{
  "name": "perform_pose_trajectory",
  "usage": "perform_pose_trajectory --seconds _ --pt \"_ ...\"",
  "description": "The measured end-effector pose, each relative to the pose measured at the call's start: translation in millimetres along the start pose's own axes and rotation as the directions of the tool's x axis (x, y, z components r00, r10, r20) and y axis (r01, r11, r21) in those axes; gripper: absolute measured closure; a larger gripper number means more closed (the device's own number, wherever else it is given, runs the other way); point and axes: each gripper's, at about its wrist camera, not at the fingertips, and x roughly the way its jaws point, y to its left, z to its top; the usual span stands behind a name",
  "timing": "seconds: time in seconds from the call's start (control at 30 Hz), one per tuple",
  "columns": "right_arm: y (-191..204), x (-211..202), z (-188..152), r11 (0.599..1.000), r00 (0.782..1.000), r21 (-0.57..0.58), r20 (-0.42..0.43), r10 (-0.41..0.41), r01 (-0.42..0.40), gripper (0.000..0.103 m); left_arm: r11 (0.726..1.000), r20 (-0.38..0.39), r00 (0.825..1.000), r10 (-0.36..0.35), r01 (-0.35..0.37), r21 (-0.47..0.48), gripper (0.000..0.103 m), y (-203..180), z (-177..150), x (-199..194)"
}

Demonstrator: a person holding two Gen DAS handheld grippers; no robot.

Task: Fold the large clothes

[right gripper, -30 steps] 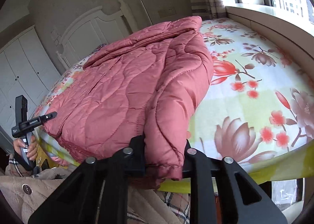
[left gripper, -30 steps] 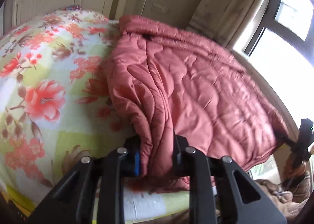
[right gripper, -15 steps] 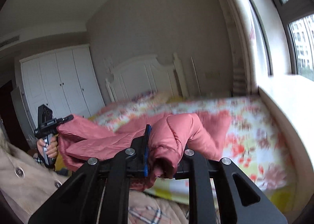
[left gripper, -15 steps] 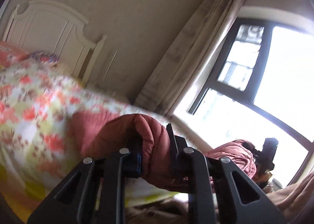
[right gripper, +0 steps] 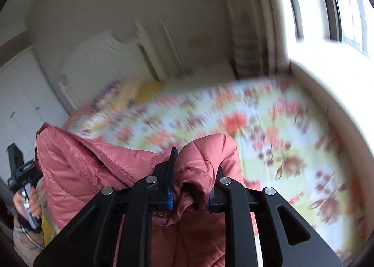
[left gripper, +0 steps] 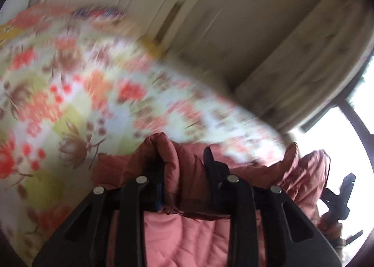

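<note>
A bedroom with beige walls, seen through heavy motion blur: a bed (right gripper: 268,131) with a floral sheet fills the middle, a white headboard (right gripper: 98,61) stands at its far end, and a bright window (right gripper: 346,9) with a curtain (left gripper: 303,56) runs along one side.

The pink quilted coat (right gripper: 93,173) hangs lifted at the near edge of the bed, stretched between the two tongs, with more of it drooping below them.

The right tongs (right gripper: 190,180) are clenched on a bunched fold of the coat, the fabric bulging up and over between the fingers. In the left wrist view these tongs show small at the far right, at the coat's other end.

The left tongs (left gripper: 184,173) have a thick roll of the coat between their fingers; the jaws are opening, yet the fabric still fills the gap and touches both sides. In the right wrist view a hand (right gripper: 28,201) holds these tongs at the far left, beside a white wardrobe (right gripper: 16,103).
</note>
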Motion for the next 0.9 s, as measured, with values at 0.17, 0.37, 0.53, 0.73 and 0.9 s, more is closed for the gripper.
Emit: perform_pose_trajectory --seconds 0.17,0.37,0.53,0.73,0.9 --pt "-34 71 -33 0.991 0.995 0.130 -0.093 0.041 -0.029 0.069 0.999 0.012 1.000 -0.019 0.020 -0.038 0.066 30 -20 35" --pt "-45 42 -28 0.955 0.973 0.188 0.009 0.231 -0.229 0.017 0.985 0.138 0.982 -0.131 0.145 -0.097 0.011 41 -21 7" --pt "-47 -4 -13 0.963 0.977 0.180 0.121 0.178 -0.198 0.017 0.970 0.415 0.909 0.034 0.069 -0.232 0.002 46 -14 -74" --pt "12 -64 26 0.979 0.952 0.027 0.242 0.190 -0.202 0.017 0.979 0.452 0.890 0.066 -0.145 0.144 0.002 -79 4 -103" --pt "88 -43 33 0.983 0.982 -0.182 0.187 0.033 0.001 0.017 0.829 0.454 0.883 0.123 -0.343 0.443 0.002 -180 -20 -55"
